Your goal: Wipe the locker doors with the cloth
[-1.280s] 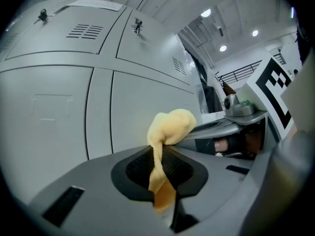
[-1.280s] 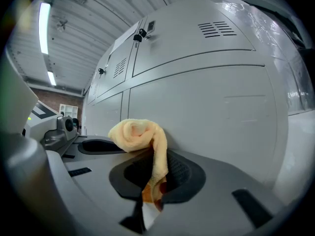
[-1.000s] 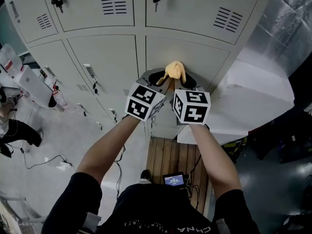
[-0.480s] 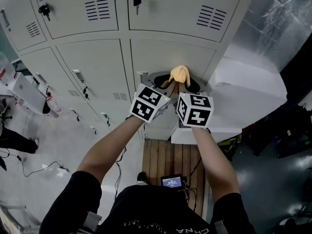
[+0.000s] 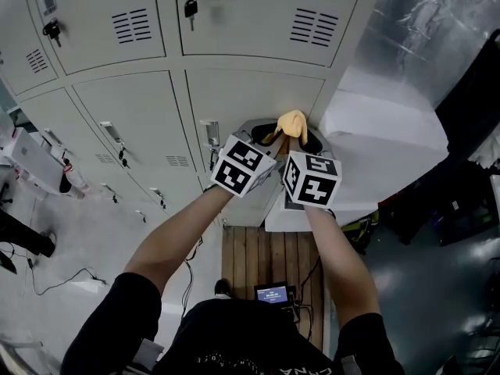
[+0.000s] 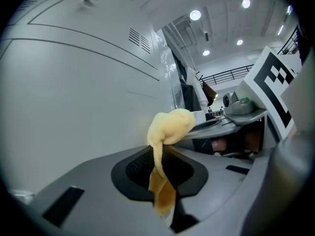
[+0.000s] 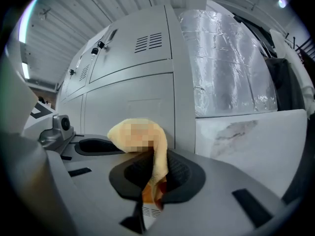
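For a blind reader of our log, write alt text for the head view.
Seen from above, the left gripper and right gripper both pinch one bunched yellow cloth in front of a grey locker door. More locker doors, some with keys, stand above and left.

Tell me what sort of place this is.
Probably a locker area in an industrial hall: rows of grey lockers with keys, a foil-wrapped panel, high ceiling lights.
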`<move>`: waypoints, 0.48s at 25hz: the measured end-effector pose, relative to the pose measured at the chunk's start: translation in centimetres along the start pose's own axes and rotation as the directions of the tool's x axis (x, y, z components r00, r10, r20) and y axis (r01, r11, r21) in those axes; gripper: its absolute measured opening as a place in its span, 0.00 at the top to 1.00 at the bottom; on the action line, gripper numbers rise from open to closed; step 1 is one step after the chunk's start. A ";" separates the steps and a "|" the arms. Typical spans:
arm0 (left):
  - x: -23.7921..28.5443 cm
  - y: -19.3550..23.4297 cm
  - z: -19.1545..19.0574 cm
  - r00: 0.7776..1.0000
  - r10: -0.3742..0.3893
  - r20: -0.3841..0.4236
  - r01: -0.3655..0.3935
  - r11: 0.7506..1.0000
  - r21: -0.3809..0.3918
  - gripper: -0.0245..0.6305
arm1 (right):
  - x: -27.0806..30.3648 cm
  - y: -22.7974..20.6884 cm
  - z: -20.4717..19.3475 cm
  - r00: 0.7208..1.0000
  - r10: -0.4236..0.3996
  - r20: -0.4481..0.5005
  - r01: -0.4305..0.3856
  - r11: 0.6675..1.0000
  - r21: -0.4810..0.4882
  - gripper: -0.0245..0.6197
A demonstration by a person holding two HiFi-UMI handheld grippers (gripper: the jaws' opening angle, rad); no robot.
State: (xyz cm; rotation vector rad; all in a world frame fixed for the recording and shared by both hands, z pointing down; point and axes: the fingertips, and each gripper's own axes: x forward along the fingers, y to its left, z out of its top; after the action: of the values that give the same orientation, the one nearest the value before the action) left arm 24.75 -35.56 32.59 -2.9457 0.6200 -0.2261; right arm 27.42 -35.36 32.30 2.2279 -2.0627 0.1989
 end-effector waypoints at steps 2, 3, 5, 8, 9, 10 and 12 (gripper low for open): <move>0.4 -0.3 0.0 1.000 -0.014 -0.002 0.014 1.000 0.003 0.88 | -0.1 -0.5 -0.1 1.000 -0.024 -0.004 0.024 1.000 0.012 0.87; 0.5 -0.3 0.0 1.000 -0.020 -0.002 0.020 1.000 0.003 0.88 | -0.1 -0.7 -0.1 0.999 -0.036 -0.006 0.036 0.999 0.016 0.87; 0.7 -0.4 0.0 1.000 -0.031 -0.002 0.031 1.000 -0.002 0.88 | -0.2 -0.9 -0.1 0.998 -0.055 -0.010 0.056 0.998 0.020 0.87; 0.8 -0.4 0.1 0.999 -0.043 -0.003 0.043 0.999 -0.007 0.88 | -0.2 -1.0 -0.1 0.998 -0.067 -0.010 0.067 0.998 0.020 0.87; 0.8 -0.5 0.1 0.999 -0.045 -0.005 0.045 0.999 -0.005 0.88 | -0.2 -1.0 -0.1 0.998 -0.068 -0.011 0.068 0.997 0.019 0.87; 0.9 -0.5 0.1 0.999 -0.046 -0.006 0.046 0.999 -0.005 0.88 | -0.2 -1.0 -0.1 0.998 -0.068 -0.011 0.069 0.997 0.019 0.87; 0.8 -0.5 0.1 0.999 -0.046 -0.008 0.046 0.999 -0.015 0.88 | -0.2 -1.0 -0.1 0.998 -0.064 -0.010 0.064 0.998 0.021 0.87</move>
State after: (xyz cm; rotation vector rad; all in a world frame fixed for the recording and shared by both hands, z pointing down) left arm 25.73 -35.43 32.68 -2.9772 0.5572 -0.2388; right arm 28.44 -35.06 32.37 2.2967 -1.9904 0.2266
